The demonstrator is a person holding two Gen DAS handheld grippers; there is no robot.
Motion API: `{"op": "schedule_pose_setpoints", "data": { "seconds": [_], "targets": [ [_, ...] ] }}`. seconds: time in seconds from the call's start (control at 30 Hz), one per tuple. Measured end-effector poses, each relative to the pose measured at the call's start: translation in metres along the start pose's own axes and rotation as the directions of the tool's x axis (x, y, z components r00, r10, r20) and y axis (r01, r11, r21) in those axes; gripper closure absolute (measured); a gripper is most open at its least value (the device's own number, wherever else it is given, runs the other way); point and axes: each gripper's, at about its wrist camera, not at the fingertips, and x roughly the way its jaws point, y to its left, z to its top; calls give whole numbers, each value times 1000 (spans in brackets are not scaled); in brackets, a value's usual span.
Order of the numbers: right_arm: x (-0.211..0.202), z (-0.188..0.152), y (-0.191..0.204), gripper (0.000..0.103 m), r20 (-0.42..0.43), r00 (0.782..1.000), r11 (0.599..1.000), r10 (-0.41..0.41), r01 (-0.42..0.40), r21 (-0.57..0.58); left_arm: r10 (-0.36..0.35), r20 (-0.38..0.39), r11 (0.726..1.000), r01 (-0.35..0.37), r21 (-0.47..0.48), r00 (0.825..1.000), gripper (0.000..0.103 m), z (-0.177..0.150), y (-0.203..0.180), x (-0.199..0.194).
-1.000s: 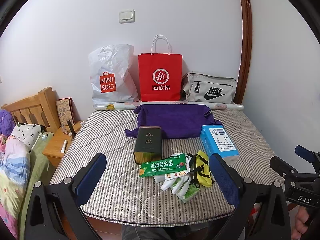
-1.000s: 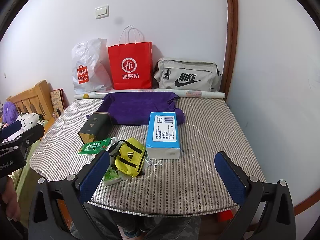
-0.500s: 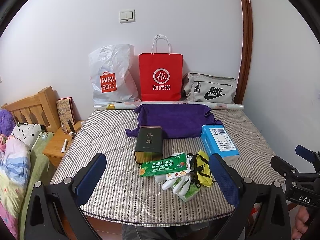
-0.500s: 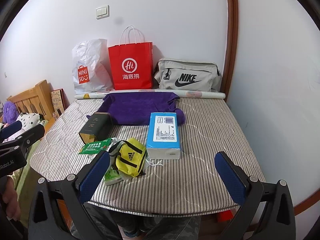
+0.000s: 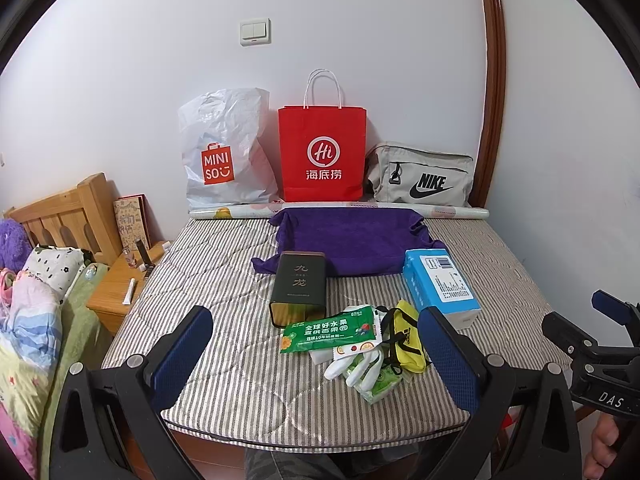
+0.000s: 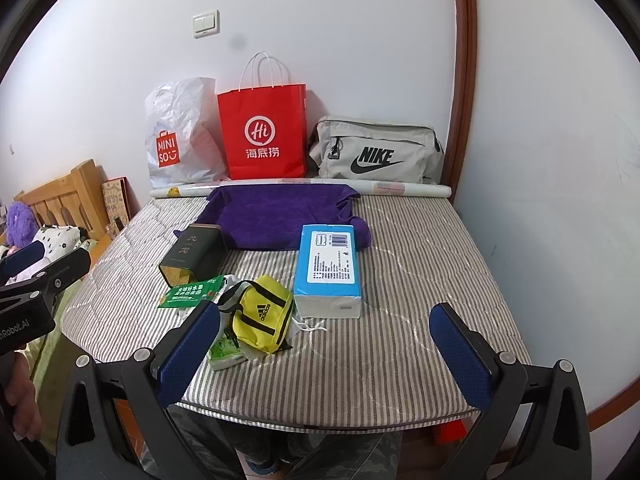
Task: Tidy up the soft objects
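Note:
A purple towel (image 5: 352, 242) (image 6: 276, 216) lies at the back of the striped mattress (image 5: 224, 280). In front lie a dark tin (image 5: 298, 286) (image 6: 192, 254), a blue tissue pack (image 5: 440, 286) (image 6: 330, 268), a yellow pouch (image 5: 408, 340) (image 6: 262, 312), a green packet (image 5: 330, 330) (image 6: 192, 292) and a white glove (image 5: 356, 366). My left gripper (image 5: 316, 354) is open and empty near the front edge. My right gripper (image 6: 324, 354) is open and empty, right of the pouch.
A white Miniso bag (image 5: 224, 160), a red paper bag (image 5: 322, 154) and a grey Nike bag (image 5: 422, 180) stand against the back wall behind a paper roll (image 5: 460, 213). A wooden nightstand (image 5: 120, 288) and a bed with bedding (image 5: 32, 320) are at the left.

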Motion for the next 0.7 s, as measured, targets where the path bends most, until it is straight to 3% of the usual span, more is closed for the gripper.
{"op": "schedule_pose_setpoints", "data": {
  "seconds": [0.7],
  "targets": [
    [1,-2,1,0,6,1000,1000,1,0,-1,4,-2,1000,-4,3,1000,0,-1,3,0]
  ]
}}
